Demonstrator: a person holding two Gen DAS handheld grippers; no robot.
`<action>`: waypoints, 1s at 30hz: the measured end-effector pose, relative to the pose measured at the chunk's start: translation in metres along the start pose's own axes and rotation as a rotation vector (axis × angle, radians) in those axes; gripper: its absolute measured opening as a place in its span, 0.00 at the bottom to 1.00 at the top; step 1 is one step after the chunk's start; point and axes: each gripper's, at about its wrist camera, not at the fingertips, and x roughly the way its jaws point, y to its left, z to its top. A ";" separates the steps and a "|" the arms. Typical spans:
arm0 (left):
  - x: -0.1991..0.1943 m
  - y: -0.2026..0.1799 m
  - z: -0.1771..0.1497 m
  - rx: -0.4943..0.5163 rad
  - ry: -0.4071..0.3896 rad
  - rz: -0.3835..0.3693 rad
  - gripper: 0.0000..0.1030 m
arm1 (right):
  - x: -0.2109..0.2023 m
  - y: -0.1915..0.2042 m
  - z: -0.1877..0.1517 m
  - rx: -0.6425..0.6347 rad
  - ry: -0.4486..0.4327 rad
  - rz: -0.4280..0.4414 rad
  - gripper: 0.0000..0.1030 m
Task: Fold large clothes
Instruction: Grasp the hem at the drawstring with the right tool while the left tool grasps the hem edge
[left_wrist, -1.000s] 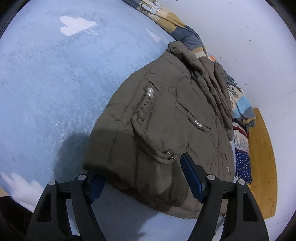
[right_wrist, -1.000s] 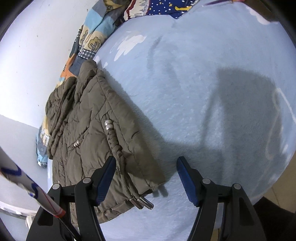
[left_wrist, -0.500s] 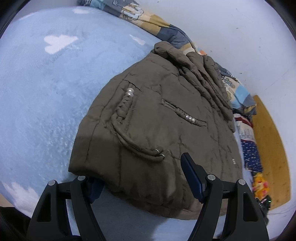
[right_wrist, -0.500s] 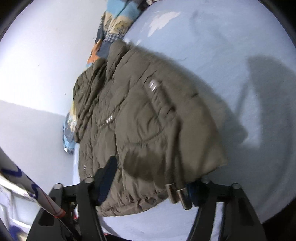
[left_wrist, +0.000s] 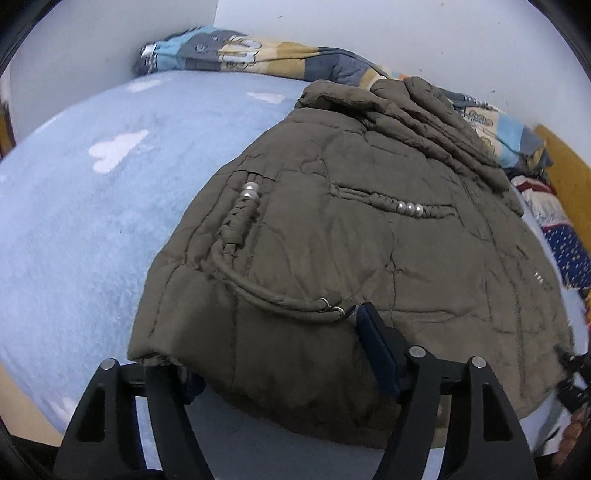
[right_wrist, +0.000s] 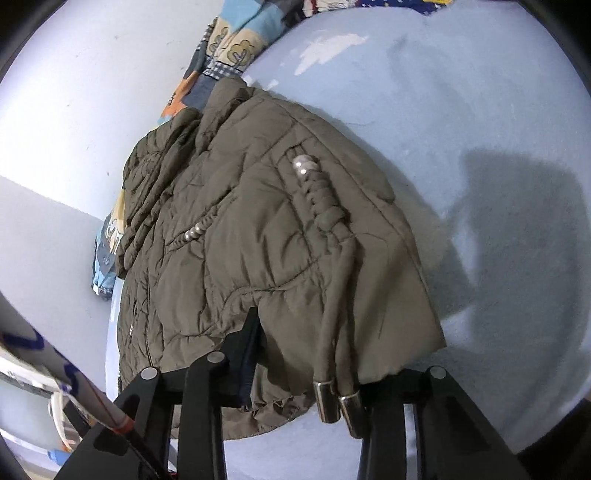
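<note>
A padded olive-brown quilted jacket (left_wrist: 354, 236) lies folded on the light blue fleece blanket with white cloud shapes (left_wrist: 85, 206), its far end close to the white wall (left_wrist: 406, 37) and a patchwork quilt in blue and yellow (left_wrist: 236, 48). The left gripper (left_wrist: 280, 350) has its fingers wide apart, and the near hem of the jacket sits between them. The right gripper (right_wrist: 332, 358) is also spread wide around the hem; its right finger is hidden under the cloth. Two drawstring cords with silver metal tips (right_wrist: 332, 402) hang over this edge
</note>
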 end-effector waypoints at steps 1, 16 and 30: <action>0.000 -0.001 -0.002 0.008 -0.005 0.008 0.70 | 0.000 0.000 0.000 0.000 -0.002 0.001 0.38; 0.001 -0.012 -0.006 0.090 -0.037 0.082 0.72 | 0.002 0.004 -0.003 -0.037 -0.023 -0.017 0.39; -0.002 -0.017 -0.005 0.107 -0.035 0.095 0.66 | -0.003 0.038 -0.010 -0.253 -0.081 -0.151 0.22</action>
